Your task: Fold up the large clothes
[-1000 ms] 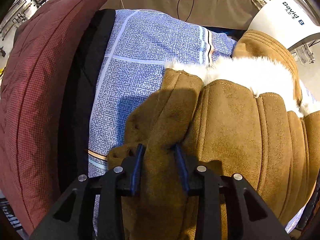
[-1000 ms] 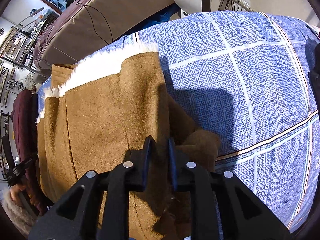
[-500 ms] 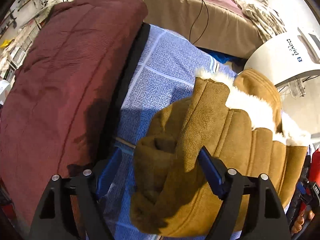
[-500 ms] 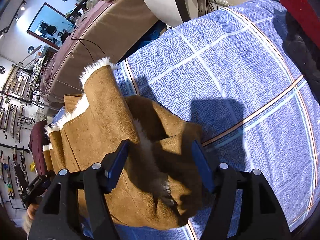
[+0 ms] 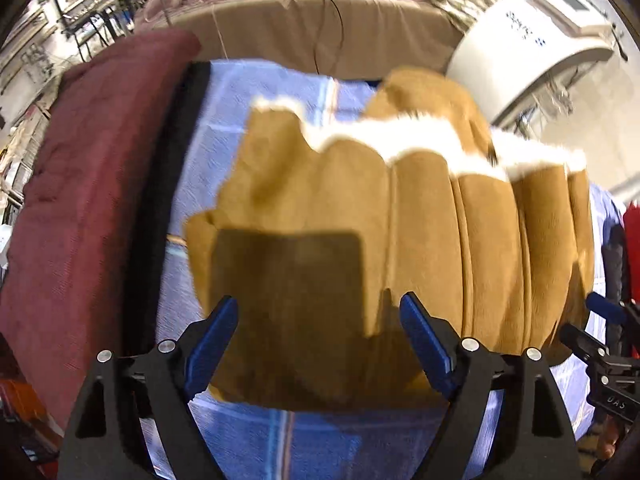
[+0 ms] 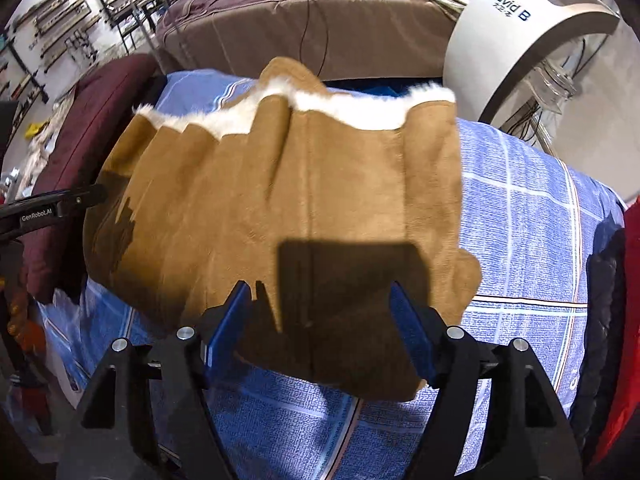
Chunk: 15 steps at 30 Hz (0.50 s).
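With my left tongs (image 5: 316, 338) and right tongs (image 6: 320, 326) both spread wide and gripping nothing above the tan shearling coat (image 6: 280, 200) folded on the blue checked bedspread (image 6: 520, 240), I fear its thick fleece-edged layers may spring back apart.

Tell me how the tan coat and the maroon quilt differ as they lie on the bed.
The tan coat is suede-like with white fur trim along its far edge; the maroon quilt is plain, finely ribbed fabric with no trim. The coat lies folded in the middle of the blue checked sheet; the quilt is bunched along the sheet's left side. Both rest on the bed, and neither is held by a tool.
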Each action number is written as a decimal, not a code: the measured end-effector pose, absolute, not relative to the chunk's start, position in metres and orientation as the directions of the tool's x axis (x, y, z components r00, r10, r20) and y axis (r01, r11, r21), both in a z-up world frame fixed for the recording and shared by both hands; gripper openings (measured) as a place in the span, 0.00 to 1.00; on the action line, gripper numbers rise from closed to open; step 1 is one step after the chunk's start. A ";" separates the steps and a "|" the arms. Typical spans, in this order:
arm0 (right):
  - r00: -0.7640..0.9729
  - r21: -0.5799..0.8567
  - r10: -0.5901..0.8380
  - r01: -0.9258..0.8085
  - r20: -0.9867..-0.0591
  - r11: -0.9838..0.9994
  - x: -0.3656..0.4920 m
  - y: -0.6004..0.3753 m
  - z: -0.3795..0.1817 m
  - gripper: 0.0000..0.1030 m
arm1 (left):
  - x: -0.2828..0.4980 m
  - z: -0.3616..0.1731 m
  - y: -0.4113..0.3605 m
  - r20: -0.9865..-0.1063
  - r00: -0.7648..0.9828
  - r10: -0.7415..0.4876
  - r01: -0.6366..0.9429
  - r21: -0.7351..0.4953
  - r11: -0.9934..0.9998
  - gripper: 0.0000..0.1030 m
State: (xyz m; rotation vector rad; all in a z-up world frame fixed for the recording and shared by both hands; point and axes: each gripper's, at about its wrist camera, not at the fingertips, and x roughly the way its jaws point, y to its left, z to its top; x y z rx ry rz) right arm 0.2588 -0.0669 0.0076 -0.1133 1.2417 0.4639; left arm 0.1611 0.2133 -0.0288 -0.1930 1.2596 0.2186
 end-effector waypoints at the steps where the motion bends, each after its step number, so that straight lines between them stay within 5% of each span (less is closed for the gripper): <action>1: 0.217 0.172 0.276 -0.400 -0.936 0.900 0.258 -0.062 0.001 0.69 | 0.162 -0.039 0.209 -0.966 0.254 0.053 -0.264 -0.016 0.964 0.80; 7: 0.145 0.175 0.239 -0.354 -0.960 0.919 0.268 -0.062 -0.026 0.76 | 0.173 -0.060 0.211 -0.975 0.210 0.071 -0.258 0.015 0.966 0.94; 15: 0.108 0.118 0.166 -0.353 -0.980 0.928 0.281 -0.047 -0.043 0.83 | 0.185 -0.080 0.210 -0.983 0.157 0.091 -0.249 0.050 0.967 0.96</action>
